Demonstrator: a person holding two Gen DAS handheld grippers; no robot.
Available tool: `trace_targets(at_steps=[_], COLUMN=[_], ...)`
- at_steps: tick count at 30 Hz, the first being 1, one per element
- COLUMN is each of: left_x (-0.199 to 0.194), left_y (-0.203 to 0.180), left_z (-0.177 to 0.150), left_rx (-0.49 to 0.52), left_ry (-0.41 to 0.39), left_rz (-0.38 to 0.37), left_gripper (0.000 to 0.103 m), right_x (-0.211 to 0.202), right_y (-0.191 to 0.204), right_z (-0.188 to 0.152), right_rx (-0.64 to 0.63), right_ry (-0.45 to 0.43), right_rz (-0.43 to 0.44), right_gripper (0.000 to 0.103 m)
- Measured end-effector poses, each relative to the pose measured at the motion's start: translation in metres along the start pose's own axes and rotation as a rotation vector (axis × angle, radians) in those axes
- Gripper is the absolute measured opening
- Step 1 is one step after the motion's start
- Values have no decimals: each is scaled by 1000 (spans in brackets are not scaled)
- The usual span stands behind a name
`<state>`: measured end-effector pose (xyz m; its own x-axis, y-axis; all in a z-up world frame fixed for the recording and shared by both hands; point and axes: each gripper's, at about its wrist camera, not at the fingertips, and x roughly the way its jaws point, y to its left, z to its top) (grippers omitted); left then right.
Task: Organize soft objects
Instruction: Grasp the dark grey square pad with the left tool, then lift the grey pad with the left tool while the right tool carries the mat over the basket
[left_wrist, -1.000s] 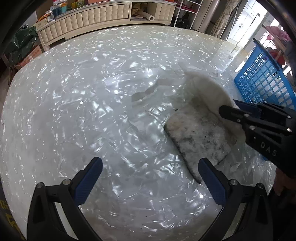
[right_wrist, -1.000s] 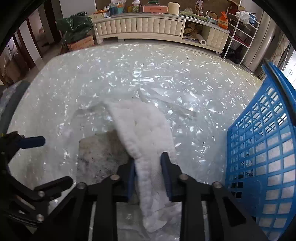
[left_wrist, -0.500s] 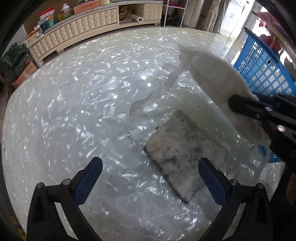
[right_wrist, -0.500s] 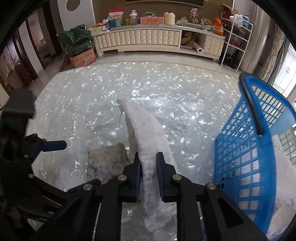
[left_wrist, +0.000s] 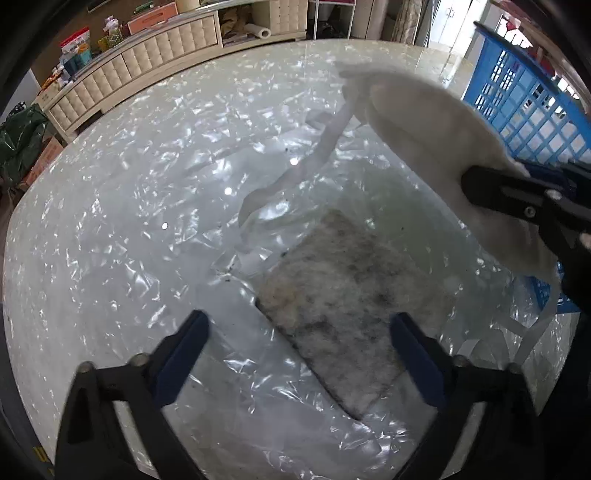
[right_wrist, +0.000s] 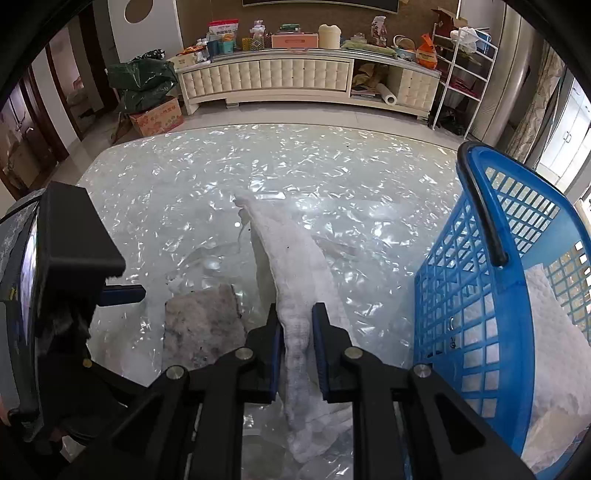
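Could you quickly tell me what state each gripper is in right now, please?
Left gripper: open, jaws just been closing, nothing pinched between them.
Right gripper: shut on the white cloth.

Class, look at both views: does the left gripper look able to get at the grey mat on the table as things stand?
Probably yes: the left gripper is open directly above the grey mat, nothing between. The right gripper holds the white cloth lifted clear.

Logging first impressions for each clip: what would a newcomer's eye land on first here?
First, the white quilted cloth lifted off the table, pinched in the right gripper with its jaws shut on it. Next, the blue plastic lattice basket at the right table edge, with white fabric already inside. Then the dirty grey felt pad lying flat on the crinkled clear plastic sheet, with the left gripper open above it.
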<state>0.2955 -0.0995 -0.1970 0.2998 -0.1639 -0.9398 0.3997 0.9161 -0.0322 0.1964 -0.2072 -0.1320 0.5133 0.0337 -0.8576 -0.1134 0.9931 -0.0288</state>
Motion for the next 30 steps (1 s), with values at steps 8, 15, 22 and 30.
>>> trace_targets(at_steps=[8, 15, 22, 30], left_x=[-16, -21, -56, -121], left_y=[6, 2, 14, 12], left_z=[-7, -15, -32, -48], left_rx=[-7, -31, -90, -106], left_ry=[-50, -50, -93, -188], left_rz=[-73, -106, -110, -66], left_gripper=[14, 9, 8, 9], right_x=[-4, -10, -26, -66], right_y=[-3, -2, 2, 7], right_z=[-1, -2, 0, 3], right_rx=[9, 9, -12, -37], right_ry=[-8, -10, -38, -112], right_rz=[3, 10, 19, 30], right_gripper=[15, 15, 15, 15])
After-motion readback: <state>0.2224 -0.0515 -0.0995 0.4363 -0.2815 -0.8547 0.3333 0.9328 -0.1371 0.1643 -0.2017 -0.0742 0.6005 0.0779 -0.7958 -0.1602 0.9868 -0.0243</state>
